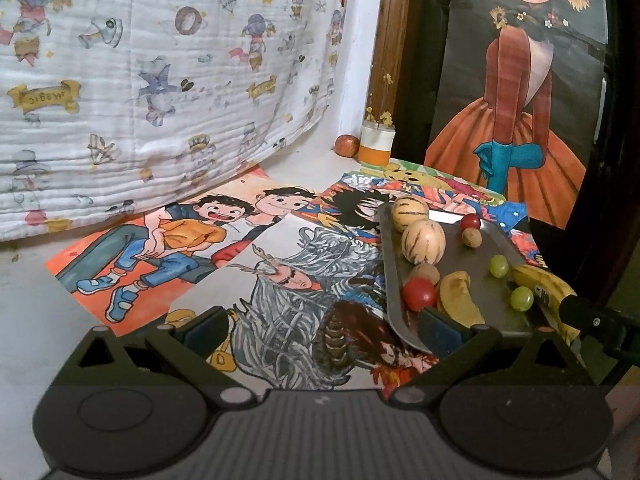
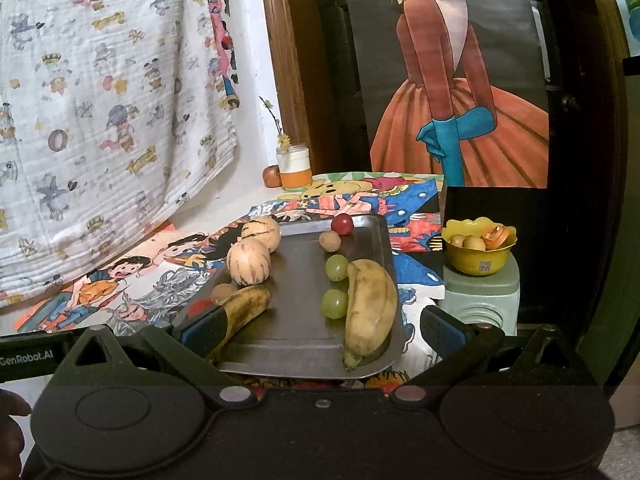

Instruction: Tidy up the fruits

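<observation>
Right wrist view, surface: covered in bright cartoon drawings (image 2: 384,196), with a patterned cloth (image 2: 100,100) hanging behind it.
Tray: a metal tray (image 2: 296,336) lies on the drawings and holds nearly all the fruit, already set in two rough rows along its left and right sides.
Bananas: one banana (image 2: 370,308) lies along the tray's right edge; the other banana (image 2: 244,308) lies at the near left, partly behind a gripper finger.
Melons: two striped melons (image 2: 248,260) sit touching each other at the far left edge.
Yellow bowl: a yellow bowl (image 2: 478,256) of small fruit stands on a pale stool (image 2: 480,296), well apart to the right, off the surface.
Jar and apple: a jar (image 2: 295,168) with a small apple (image 2: 272,176) just beside it stands at the back, away from the tray.
Small fruit: two green grapes (image 2: 336,286), two red tomatoes (image 1: 419,294) and two walnuts (image 2: 329,240) are spread between the rows.
Left gripper (image 1: 324,330): released, jaws wide, holding nothing, one finger over the tray's near corner.
Right gripper (image 2: 324,330): also released and empty, hovering over the tray's near edge.
Progress: I judge the sorting mostly done; the apple and bowl may remain.
</observation>
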